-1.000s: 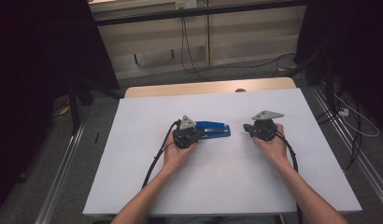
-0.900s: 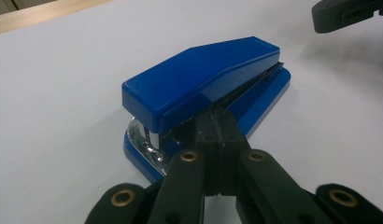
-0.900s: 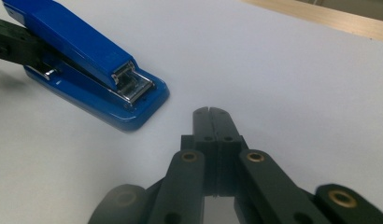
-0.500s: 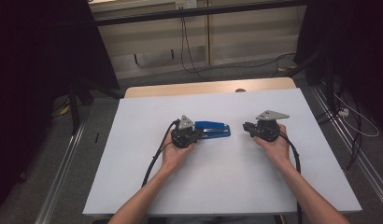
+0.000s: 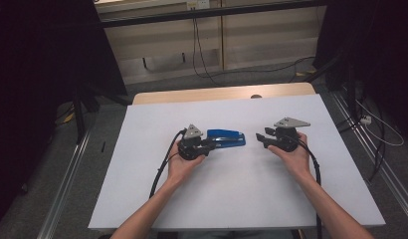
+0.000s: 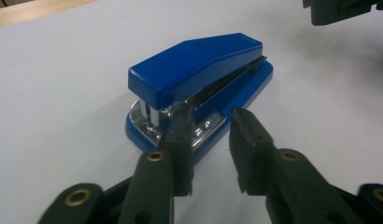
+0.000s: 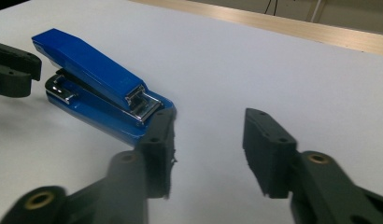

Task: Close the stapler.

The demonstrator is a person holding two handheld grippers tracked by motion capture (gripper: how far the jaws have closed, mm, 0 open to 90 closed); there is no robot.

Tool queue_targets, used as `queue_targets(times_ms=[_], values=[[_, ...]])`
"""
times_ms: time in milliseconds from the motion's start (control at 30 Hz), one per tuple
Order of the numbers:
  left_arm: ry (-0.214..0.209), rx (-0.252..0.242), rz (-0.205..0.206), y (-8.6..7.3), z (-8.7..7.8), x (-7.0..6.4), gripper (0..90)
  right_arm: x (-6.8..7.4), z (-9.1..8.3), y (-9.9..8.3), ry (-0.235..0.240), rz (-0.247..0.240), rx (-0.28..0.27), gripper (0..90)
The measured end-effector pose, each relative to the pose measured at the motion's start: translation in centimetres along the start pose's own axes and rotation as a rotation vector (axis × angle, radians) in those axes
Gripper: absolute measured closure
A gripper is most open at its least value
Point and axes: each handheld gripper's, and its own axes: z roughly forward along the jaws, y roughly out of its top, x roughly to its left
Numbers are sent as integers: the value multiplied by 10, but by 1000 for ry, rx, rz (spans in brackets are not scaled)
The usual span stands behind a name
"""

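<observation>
No brand, label or writing could be read on the blue stapler (image 5: 226, 138), which lay flat near the middle of the white table (image 5: 142, 199), its long side running left to right. In the high view the left gripper (image 5: 210, 143) sat at the stapler's left end, and its body hid that end. The left gripper view showed what that view could not: the jaws stood slightly parted, released, one tip in front of the stapler's chrome rear, the other beside its base; contact could not be told. The right gripper (image 5: 261, 139) rested apart from the stapler's right end, its jaws spread wide and empty. The right gripper view showed the stapler's chrome front, small in the high view. Cables (image 5: 162, 167) trailed toward the person.
</observation>
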Motion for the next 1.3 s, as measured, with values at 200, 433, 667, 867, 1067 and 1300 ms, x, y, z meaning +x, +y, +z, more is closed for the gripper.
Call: queue_targets(times_ms=[200,433,667,867,1067,1300], values=[[13,-36,-23,0,-12,2,537,2,-3,2,3,-4,-12,382],[76,-95,-11,-2,-22,2,283,8,-8,6,7,-18,-49,175],[101,-71,-27,0,-28,0,68,13,-14,6,-17,0,-36,105],[101,-81,-23,1,-44,0,50,19,-25,5,-16,-1,-106,86],[91,-126,-20,-8,-59,3,54,22,-34,3,-19,2,-129,61],[148,-134,-44,-18,-78,7,52,25,-39,-4,-52,-7,-120,64]])
